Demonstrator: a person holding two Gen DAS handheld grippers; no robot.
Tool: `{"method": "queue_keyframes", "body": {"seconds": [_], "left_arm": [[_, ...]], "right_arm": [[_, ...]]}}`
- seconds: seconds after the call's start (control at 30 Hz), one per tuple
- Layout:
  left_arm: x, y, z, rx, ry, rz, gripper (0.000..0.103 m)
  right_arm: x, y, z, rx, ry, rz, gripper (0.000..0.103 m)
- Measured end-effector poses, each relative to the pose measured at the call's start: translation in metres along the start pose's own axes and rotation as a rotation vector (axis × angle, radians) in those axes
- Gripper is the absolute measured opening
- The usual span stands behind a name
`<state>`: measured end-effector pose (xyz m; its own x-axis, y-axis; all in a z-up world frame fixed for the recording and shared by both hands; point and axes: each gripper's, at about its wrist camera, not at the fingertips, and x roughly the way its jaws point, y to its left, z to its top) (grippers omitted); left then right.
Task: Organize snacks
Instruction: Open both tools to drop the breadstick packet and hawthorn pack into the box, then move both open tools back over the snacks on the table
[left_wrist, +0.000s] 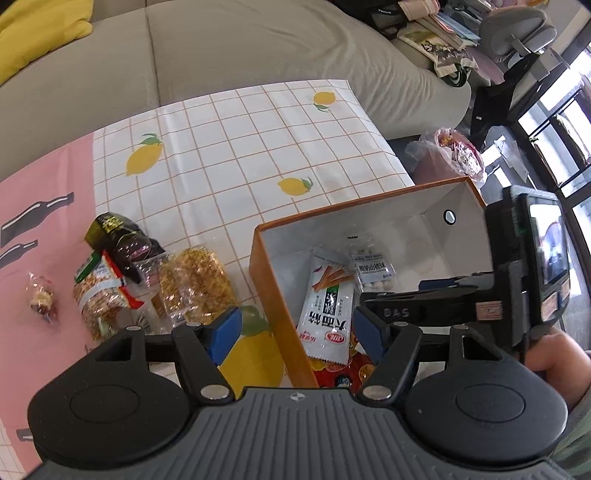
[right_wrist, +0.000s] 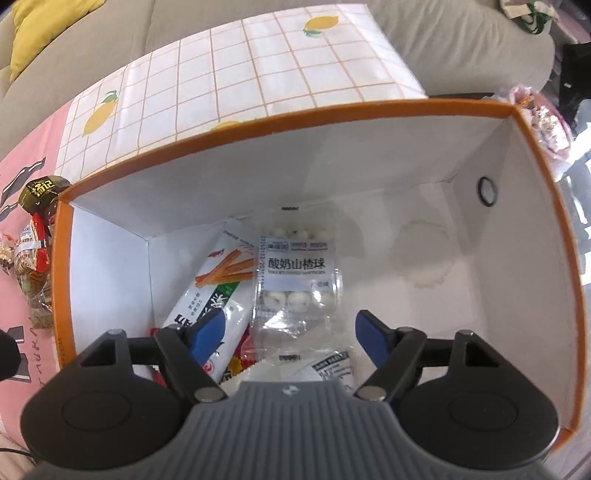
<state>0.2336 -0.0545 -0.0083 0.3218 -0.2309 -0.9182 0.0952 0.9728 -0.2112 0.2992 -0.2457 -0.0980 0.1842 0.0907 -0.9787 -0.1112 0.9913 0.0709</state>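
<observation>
An orange box with white inside (left_wrist: 264, 280) (right_wrist: 258, 122) stands on the table. In it lie a white spicy-strip packet (left_wrist: 327, 310) (right_wrist: 218, 291), a clear bag of yogurt hawthorn balls (left_wrist: 373, 271) (right_wrist: 297, 280) and a red packet (left_wrist: 343, 371). My left gripper (left_wrist: 297, 332) is open and empty, over the box's left wall. My right gripper (right_wrist: 288, 334) is open and empty inside the box, above the packets; it shows in the left wrist view (left_wrist: 424, 295). Left of the box lie a golden noodle snack (left_wrist: 194, 284), a peanut packet (left_wrist: 101, 291), a dark packet (left_wrist: 118, 236) (right_wrist: 40, 192) and a small wrapped candy (left_wrist: 40, 297).
The table has a white grid cloth with lemons (left_wrist: 240, 147) and a pink cloth (left_wrist: 44, 206). A grey sofa (left_wrist: 221, 48) with a yellow cushion (left_wrist: 33, 26) lies behind. A plastic bag (left_wrist: 447, 151) sits on the floor at right.
</observation>
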Motion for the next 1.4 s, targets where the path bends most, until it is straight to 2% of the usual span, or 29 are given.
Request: {"method": "queue_keyframes", "body": {"seconds": [0.37, 0.73, 0.93, 1.03, 1.2, 1.3, 1.4], "left_arm": [[-0.037, 0.015, -0.033, -0.041, -0.099, 0.007, 0.081], [-0.080, 0.043, -0.079, -0.050, -0.294, 0.040, 0.081], [-0.087, 0.063, -0.107, -0.040, -0.353, 0.111, 0.081], [-0.086, 0.076, -0.120, -0.059, -0.369, 0.129, 0.077], [-0.078, 0.098, -0.140, -0.103, -0.382, 0.163, 0.075], [-0.071, 0.110, -0.148, -0.120, -0.372, 0.181, 0.066], [-0.063, 0.123, -0.152, -0.142, -0.345, 0.168, 0.055]], "right_arm": [[-0.062, 0.022, -0.035, -0.060, -0.138, -0.009, 0.076], [-0.127, 0.064, -0.093, -0.063, -0.414, 0.052, 0.076], [-0.135, 0.095, -0.127, -0.104, -0.515, 0.102, 0.076], [-0.132, 0.114, -0.142, -0.130, -0.560, 0.119, 0.076], [-0.120, 0.142, -0.158, -0.202, -0.595, 0.106, 0.076], [-0.109, 0.156, -0.161, -0.232, -0.580, 0.106, 0.076], [-0.097, 0.169, -0.160, -0.275, -0.563, 0.091, 0.075]]}}
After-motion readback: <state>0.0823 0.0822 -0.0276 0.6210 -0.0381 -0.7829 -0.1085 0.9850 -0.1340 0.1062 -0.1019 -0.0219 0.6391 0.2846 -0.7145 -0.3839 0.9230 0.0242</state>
